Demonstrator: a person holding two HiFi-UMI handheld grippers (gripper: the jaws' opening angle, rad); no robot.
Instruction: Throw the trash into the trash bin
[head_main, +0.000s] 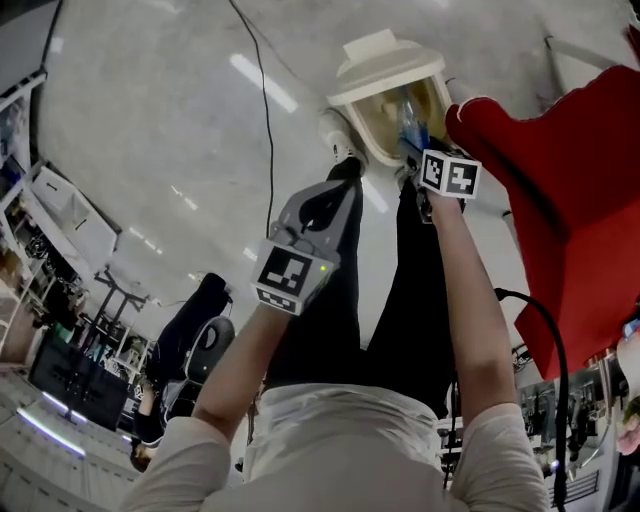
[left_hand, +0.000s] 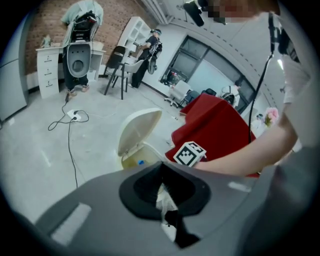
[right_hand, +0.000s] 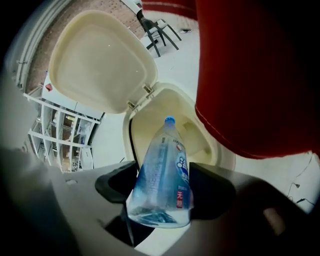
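At the centre of its own view, the right gripper (right_hand: 163, 194) clamps a bottle (right_hand: 162, 160) over the bin (right_hand: 197, 134). Only the left gripper view shows the left gripper (left_hand: 163, 194) pinching half-hidden paper (left_hand: 165, 202).

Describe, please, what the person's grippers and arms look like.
The left gripper and right gripper are grey with black padding; each carries a white cube with black square markers. The person wears pale short sleeves.

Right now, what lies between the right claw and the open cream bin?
A clear plastic bottle with a blue cap, clamped in the right claw, pointing at the cream trash bin; right gripper view shows it.
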